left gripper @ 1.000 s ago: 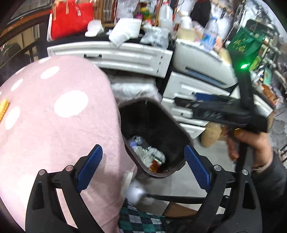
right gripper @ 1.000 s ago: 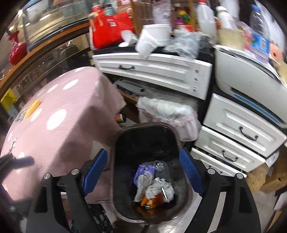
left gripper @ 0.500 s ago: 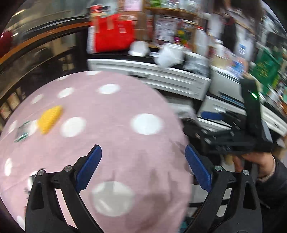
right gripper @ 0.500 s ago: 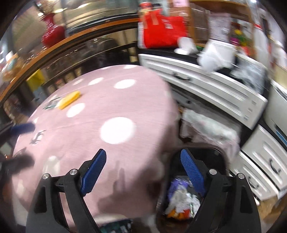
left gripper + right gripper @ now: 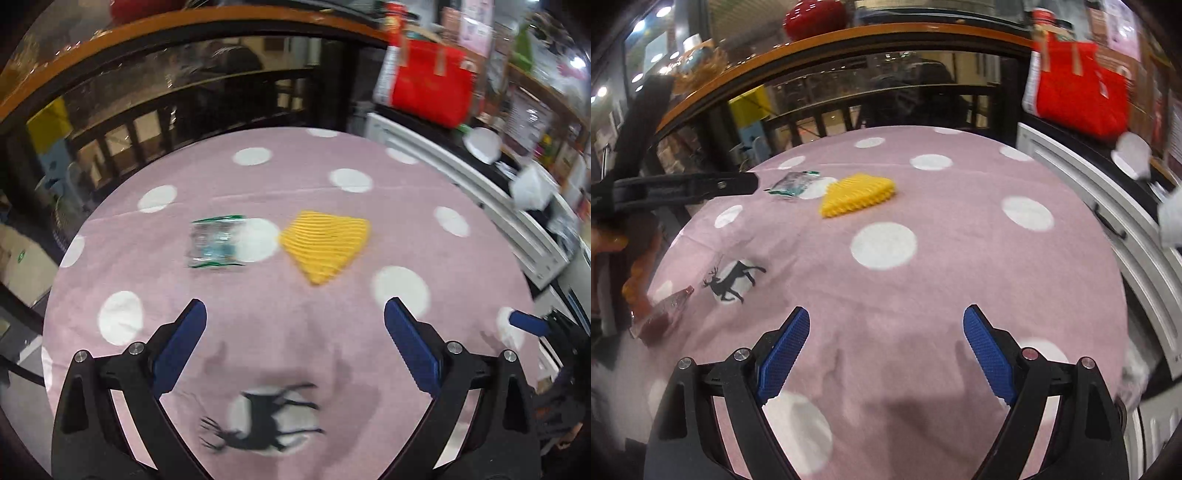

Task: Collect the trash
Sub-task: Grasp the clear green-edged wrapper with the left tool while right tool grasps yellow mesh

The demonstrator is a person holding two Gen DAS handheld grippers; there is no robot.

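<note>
Two loose items lie side by side near the centre of the left wrist view, on a round table under a pink polka-dot cloth (image 5: 332, 332): a clear plastic wrapper (image 5: 216, 242) with green edges at centre left, and just to its right a yellow ribbed piece (image 5: 327, 245), blurred, its material not determinable. In the right wrist view the same pair sits at upper centre left, wrapper (image 5: 794, 184) beside yellow piece (image 5: 857, 195), and a third, reddish transparent wrapper (image 5: 663, 314) lies at the cloth's left edge. The clear wrapper is probably very light, thin, crinkly and slippery; lying flat on soft cloth, it is best pinched at a raised edge or corner, since pads closing on its flat face could slide off or gather the cloth. The yellow piece looks thicker, its ridges offering better purchase across its narrower end. The left gripper (image 5: 293, 345) is wide open and empty at lower centre, hovering short of both items. The right gripper (image 5: 886, 345) is likewise spread wide, holding nothing. A red bag (image 5: 432, 88) and white drawers (image 5: 480, 192) occupy the upper right.
</note>
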